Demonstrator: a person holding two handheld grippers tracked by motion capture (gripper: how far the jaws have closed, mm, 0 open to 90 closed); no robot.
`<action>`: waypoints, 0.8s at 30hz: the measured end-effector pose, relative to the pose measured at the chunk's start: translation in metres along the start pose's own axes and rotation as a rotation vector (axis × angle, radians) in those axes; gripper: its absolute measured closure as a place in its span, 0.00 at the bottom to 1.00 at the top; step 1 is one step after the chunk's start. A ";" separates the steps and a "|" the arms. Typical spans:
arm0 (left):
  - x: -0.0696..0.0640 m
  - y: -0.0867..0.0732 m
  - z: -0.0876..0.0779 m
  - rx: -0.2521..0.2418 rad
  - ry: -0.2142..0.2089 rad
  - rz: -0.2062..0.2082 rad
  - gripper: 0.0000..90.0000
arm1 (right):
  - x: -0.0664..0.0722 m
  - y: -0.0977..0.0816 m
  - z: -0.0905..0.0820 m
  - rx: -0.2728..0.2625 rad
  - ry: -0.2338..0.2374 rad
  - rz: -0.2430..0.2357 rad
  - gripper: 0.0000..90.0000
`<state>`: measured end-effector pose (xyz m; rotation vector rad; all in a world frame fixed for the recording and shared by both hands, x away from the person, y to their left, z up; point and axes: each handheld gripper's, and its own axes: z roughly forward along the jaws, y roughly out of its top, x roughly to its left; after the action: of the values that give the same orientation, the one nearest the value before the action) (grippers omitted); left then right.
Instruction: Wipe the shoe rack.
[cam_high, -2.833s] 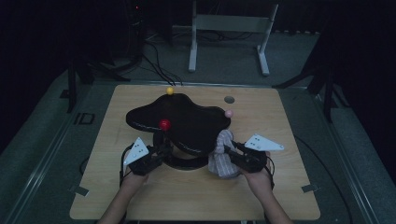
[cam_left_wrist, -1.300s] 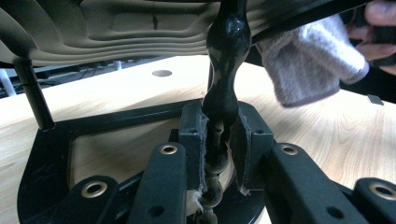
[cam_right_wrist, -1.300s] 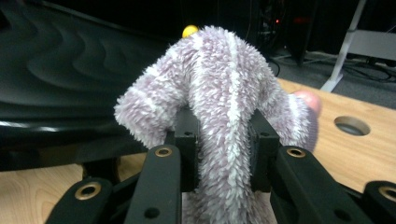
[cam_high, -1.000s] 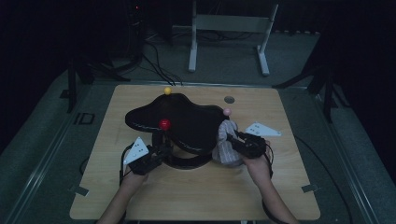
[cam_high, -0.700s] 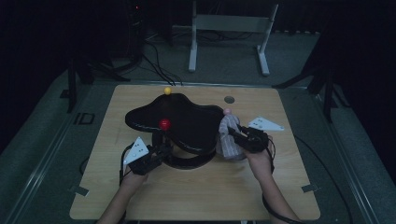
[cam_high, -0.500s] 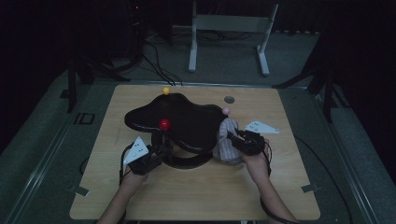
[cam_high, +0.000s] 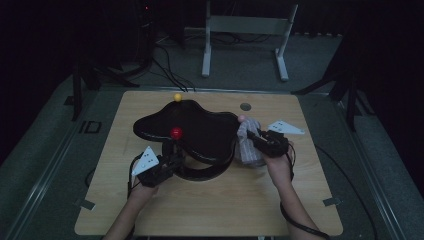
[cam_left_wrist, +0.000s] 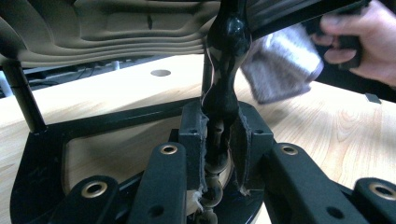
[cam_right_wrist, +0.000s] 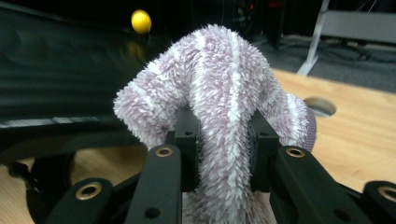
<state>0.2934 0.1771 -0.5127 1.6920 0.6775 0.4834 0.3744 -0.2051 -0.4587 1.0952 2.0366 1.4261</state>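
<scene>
A black stand with a wavy black top sits mid-table on a ring base; a red ball and a yellow ball sit on its top. My left gripper is shut on a glossy black post of the stand, the pads of the left gripper pressing on both sides. My right gripper is shut on a fuzzy purple-and-white sock, held against the top's right edge. In the right gripper view the sock bulges above the right gripper.
The wooden table has a round hole at the back right, beyond the sock. A white metal frame stands on the floor behind the table. Cables trail from both grippers toward the person.
The right gripper and the sock have slid a little farther from the person along the black top's right edge. The left gripper keeps its grip on the post without moving.
</scene>
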 end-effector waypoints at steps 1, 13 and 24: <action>0.000 0.000 0.000 -0.001 0.000 -0.001 0.84 | 0.001 -0.003 0.004 0.016 -0.001 0.001 0.79; 0.001 -0.001 0.000 -0.005 -0.010 -0.003 0.84 | -0.014 -0.014 0.005 0.030 -0.029 0.041 0.79; 0.003 -0.001 0.000 -0.008 -0.021 0.003 0.84 | -0.024 -0.002 0.023 0.038 -0.030 0.042 0.79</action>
<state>0.2954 0.1790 -0.5139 1.6886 0.6576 0.4691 0.4042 -0.2113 -0.4715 1.1744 2.0388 1.3875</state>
